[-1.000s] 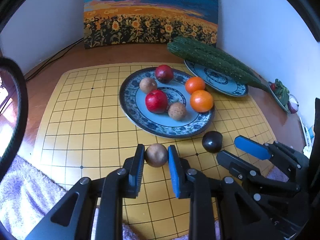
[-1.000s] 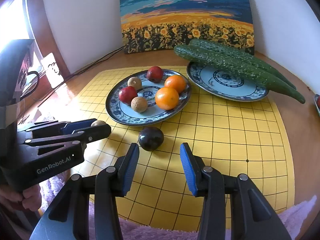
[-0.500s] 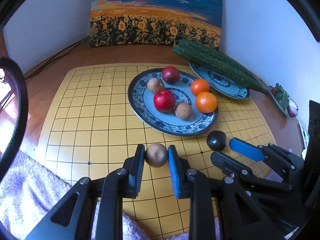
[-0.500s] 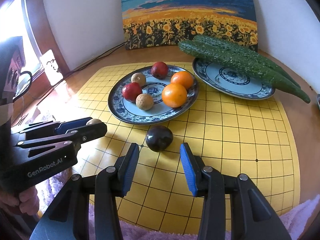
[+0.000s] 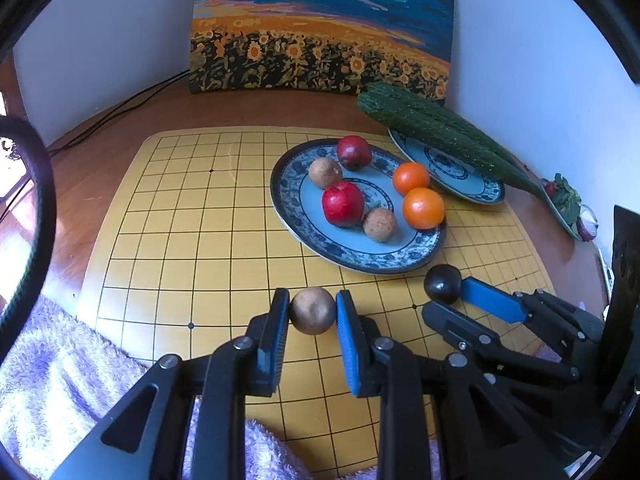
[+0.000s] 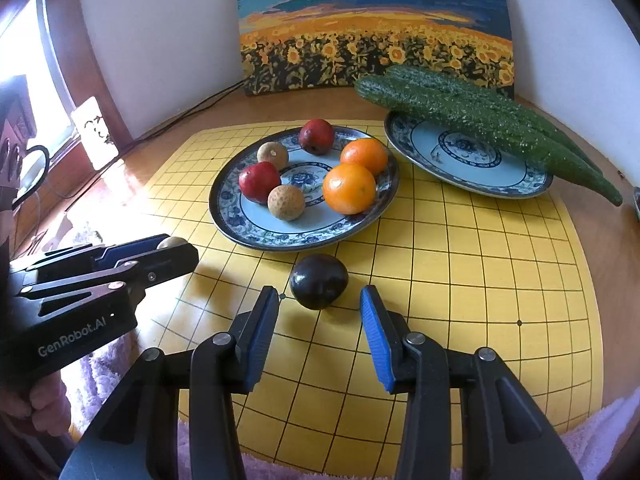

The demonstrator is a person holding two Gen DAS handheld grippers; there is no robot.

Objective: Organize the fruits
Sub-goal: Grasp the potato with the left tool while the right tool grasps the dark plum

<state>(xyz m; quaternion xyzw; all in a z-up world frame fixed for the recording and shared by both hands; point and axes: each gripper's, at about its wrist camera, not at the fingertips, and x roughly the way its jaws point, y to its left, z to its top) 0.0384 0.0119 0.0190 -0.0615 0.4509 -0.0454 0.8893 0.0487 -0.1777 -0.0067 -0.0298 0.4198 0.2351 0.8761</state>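
- The left claw (image 5: pixel 312 310) grips a round brown fruit (image 5: pixel 312 310) just in front of the blue-patterned fruit plate (image 5: pixel 304 224).
- The right claw (image 6: pixel 319 322) gapes wide, with a dark purple round fruit (image 6: pixel 318 281) on the yellow grid board (image 6: pixel 480 264) between its tips, just before that plate.
- Two oranges (image 6: pixel 349 188) sit on the plate.
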